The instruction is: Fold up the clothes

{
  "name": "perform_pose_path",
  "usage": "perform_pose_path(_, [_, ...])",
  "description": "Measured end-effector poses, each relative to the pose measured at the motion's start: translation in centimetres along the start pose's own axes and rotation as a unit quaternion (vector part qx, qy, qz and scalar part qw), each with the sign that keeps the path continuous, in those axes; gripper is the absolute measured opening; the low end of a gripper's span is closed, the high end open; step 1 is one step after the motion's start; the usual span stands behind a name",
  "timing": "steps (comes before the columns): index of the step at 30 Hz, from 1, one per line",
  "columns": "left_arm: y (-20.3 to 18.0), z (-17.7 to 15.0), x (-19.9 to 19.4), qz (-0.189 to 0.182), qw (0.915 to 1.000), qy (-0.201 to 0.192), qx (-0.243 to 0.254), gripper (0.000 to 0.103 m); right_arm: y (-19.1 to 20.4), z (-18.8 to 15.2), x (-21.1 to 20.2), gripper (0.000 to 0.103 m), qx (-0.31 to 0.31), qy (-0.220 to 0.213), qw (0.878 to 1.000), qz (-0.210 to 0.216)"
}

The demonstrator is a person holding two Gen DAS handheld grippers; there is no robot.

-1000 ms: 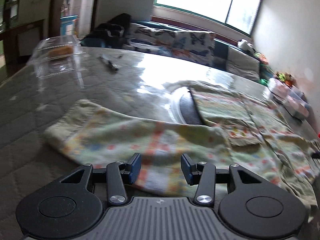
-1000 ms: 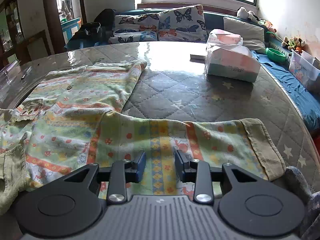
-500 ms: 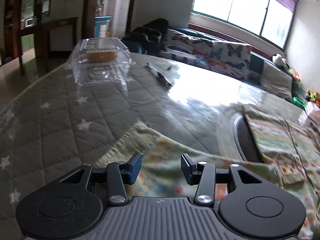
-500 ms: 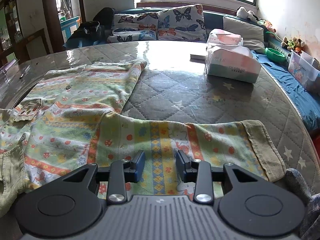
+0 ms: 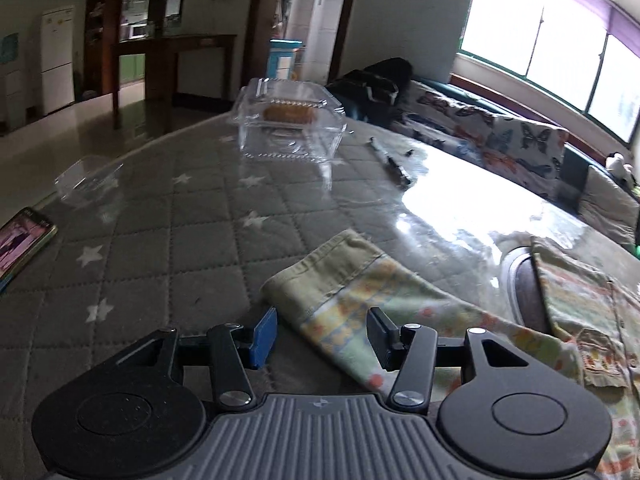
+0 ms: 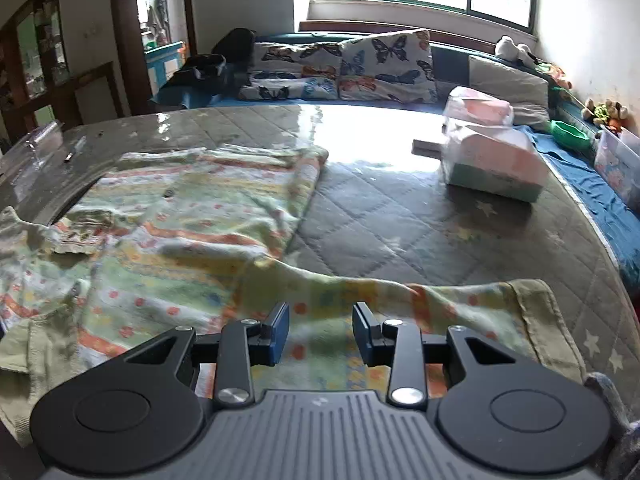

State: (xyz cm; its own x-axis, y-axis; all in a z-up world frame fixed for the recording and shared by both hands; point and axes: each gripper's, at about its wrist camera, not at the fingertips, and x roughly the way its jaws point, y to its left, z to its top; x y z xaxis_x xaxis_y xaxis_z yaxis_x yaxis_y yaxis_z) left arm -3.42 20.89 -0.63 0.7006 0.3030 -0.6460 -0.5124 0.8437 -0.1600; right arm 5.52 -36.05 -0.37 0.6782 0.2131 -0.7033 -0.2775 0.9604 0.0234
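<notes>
Shirt: lay spread flat on the worktop, a patterned child's garment with both sleeves stretched out to the sides.
Left sleeve: its green cuff pointed away from the shirt, toward the clear plastic box.
Left gripper: hovered low over the left sleeve near the cuff; its jaws were opening, with the cloth under the gap, and the pads did not press on it.
Right sleeve: lay flat, its cuff at the far right side.
Right gripper: hung over the middle of the right sleeve; jaws stood partly apart and held nothing.
Worktop: quilted grey cover with stars under a glossy clear sheet.
Other things: a phone at the left edge, a pen beside the plastic box, a tissue pack far from the shirt.
</notes>
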Motion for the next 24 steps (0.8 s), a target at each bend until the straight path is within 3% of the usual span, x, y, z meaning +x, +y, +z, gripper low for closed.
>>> perform_pose_path(7, [0.4,0.6,0.7,0.008,0.9995,0.002,-0.031,0.046,1.0,0.3,-0.6,0.035,-0.009,-0.010,1.000,0.012])
perform_pose_path(11, [0.5,0.6,1.0,0.019,0.9993,-0.003,-0.031,0.024,1.1,0.3,-0.9,0.035,-0.005,-0.014,1.000,0.013])
perform_pose_path(15, [0.5,0.6,0.8,0.014,0.9993,-0.009,-0.032,0.009,1.2,0.2,-1.3,0.035,-0.002,-0.020,1.000,0.014])
perform_pose_path(19, [-0.8,1.2,-0.9,-0.027,0.9989,-0.022,-0.030,0.006,1.2,0.4,-2.1,0.035,0.001,-0.032,0.999,0.019])
perform_pose_path(24, [-5.4,2.6,-4.4,-0.121,0.9918,-0.041,0.000,0.004,1.2,0.5,-2.7,0.035,0.004,-0.045,0.999,0.025])
